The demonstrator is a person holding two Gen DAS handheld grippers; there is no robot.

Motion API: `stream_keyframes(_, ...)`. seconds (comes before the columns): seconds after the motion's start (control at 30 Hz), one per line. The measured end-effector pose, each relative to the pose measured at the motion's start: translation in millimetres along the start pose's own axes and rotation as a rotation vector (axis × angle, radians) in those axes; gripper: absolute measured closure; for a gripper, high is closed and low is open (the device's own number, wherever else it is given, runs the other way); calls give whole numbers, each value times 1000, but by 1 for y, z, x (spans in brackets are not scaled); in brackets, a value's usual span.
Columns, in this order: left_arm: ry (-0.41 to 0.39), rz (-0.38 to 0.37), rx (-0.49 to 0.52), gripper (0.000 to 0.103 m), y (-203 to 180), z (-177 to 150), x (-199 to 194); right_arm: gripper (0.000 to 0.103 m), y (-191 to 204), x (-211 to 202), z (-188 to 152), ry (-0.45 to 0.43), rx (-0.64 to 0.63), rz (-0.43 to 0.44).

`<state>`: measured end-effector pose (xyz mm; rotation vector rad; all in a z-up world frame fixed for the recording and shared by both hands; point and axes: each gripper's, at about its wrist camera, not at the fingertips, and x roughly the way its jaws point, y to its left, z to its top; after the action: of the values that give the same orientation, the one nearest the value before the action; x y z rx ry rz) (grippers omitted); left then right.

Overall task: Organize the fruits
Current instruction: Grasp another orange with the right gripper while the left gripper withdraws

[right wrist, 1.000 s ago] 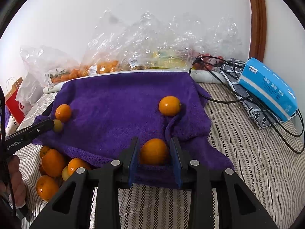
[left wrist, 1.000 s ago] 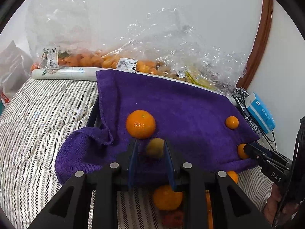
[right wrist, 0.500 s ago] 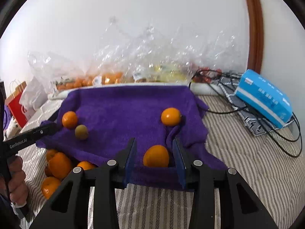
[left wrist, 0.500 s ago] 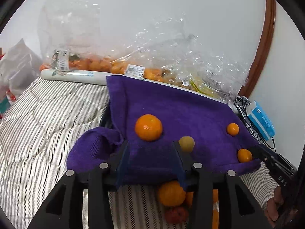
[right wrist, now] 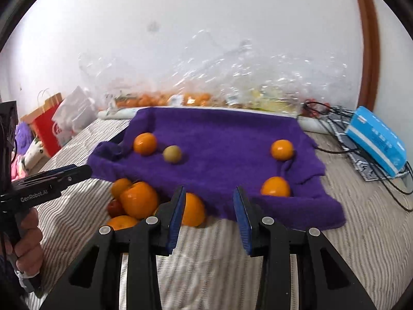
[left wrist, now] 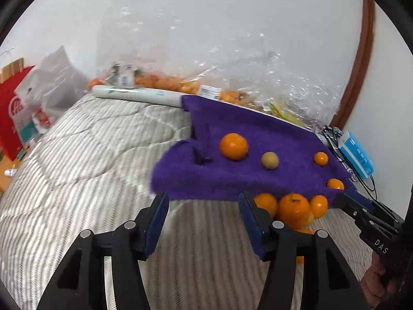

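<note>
A purple towel (left wrist: 232, 126) (right wrist: 222, 134) lies on the striped bed. On it sit an orange (left wrist: 233, 146) (right wrist: 145, 143), a small yellow-green fruit (left wrist: 269, 160) (right wrist: 172, 154), and two more oranges (right wrist: 282, 149) (right wrist: 275, 187). A pile of oranges (left wrist: 293, 209) (right wrist: 139, 202) with a small red fruit (right wrist: 114, 207) lies on the bed at the towel's front edge. My left gripper (left wrist: 204, 219) is open and empty, before the towel. My right gripper (right wrist: 209, 217) is open and empty, just behind the pile.
Clear plastic bags of fruit (left wrist: 232, 87) (right wrist: 206, 90) line the wall behind the towel. A blue box (right wrist: 376, 139) and black cables (right wrist: 335, 118) lie to the right. Shopping bags (left wrist: 23, 108) stand left of the bed. A white roll (left wrist: 134, 94) lies at the back.
Both grippers opened and drew back from the towel. The left let go of the yellow-green fruit and the right let go of an orange; both fruits now rest on the towel.
</note>
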<state>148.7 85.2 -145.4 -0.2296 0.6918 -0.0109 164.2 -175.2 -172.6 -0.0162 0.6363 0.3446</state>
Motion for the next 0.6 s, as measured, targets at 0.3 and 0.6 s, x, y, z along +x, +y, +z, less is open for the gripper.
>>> stream_keyframes(0.3, 22, 9, 29, 45, 10, -11, -13, 66, 5, 23, -1, 110, 7, 20)
stream_keyframes(0.6, 38, -14, 78, 45, 0, -12, -11, 66, 6, 32, -1, 144, 14, 20)
